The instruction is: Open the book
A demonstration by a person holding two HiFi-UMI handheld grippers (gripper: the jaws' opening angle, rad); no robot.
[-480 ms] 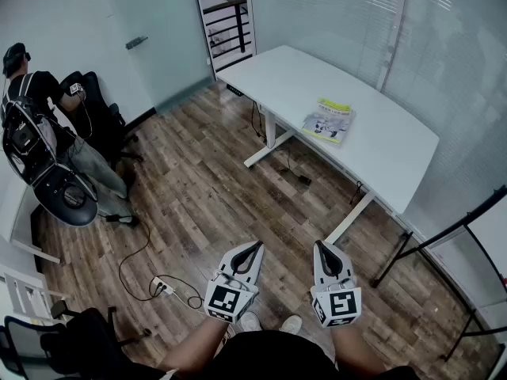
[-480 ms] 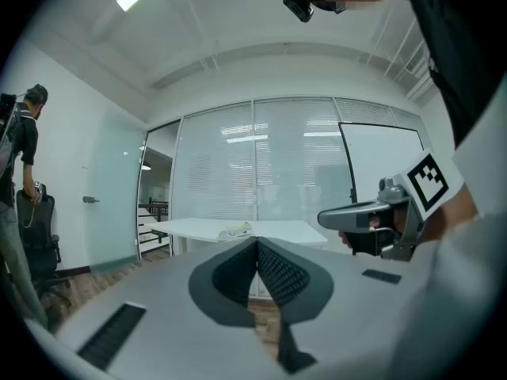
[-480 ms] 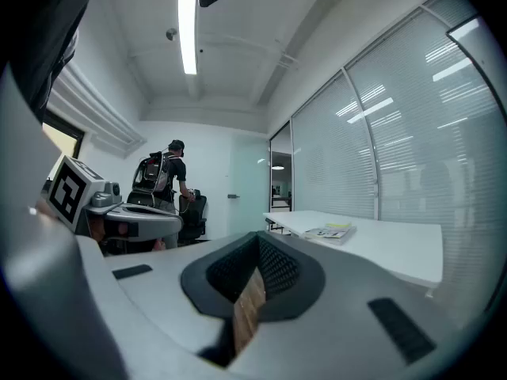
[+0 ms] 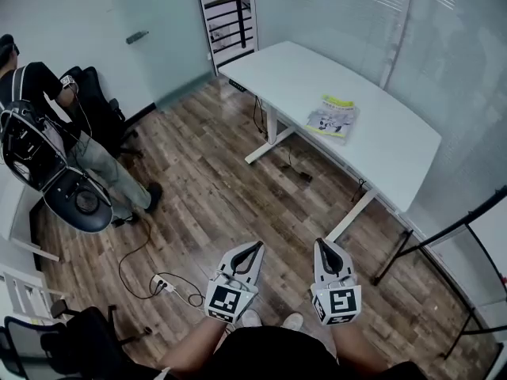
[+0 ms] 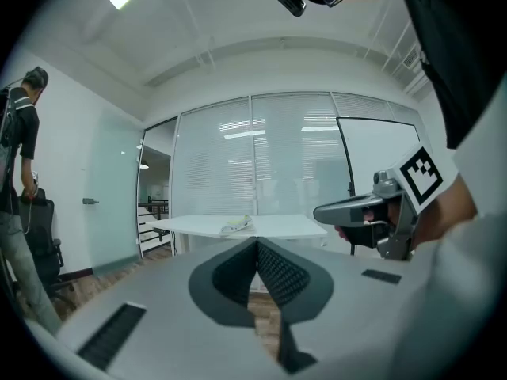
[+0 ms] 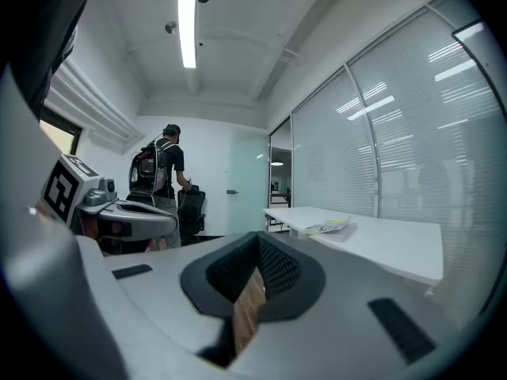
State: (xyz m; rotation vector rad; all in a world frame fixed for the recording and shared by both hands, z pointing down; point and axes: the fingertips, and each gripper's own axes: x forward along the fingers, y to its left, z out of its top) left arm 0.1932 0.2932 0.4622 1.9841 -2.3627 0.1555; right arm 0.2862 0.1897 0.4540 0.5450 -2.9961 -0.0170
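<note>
A wood-plank floor (image 4: 206,204) fills most of the head view. A long white tabletop (image 4: 301,74) stands on it at the upper right, along a glass wall with blinds. At the far left a second person (image 4: 55,133) stands with a black backpack (image 4: 28,145) on their back. This person is just beside a black office chair (image 4: 99,105).

Low in the head view, the left tool (image 4: 252,252) and the right tool (image 4: 323,250) are held side by side over the floor, well short of the tabletop. Both point roughly level toward it. Each tool's own view shows its two ribbed jaws pressed together at the tips with nothing between them.

The book (image 4: 333,119) lies closed and flat on the tabletop, nearer its right end, with a yellow band along its far edge. A white power strip (image 4: 162,286) with a black cable lies on the floor to the left of the left tool.
</note>
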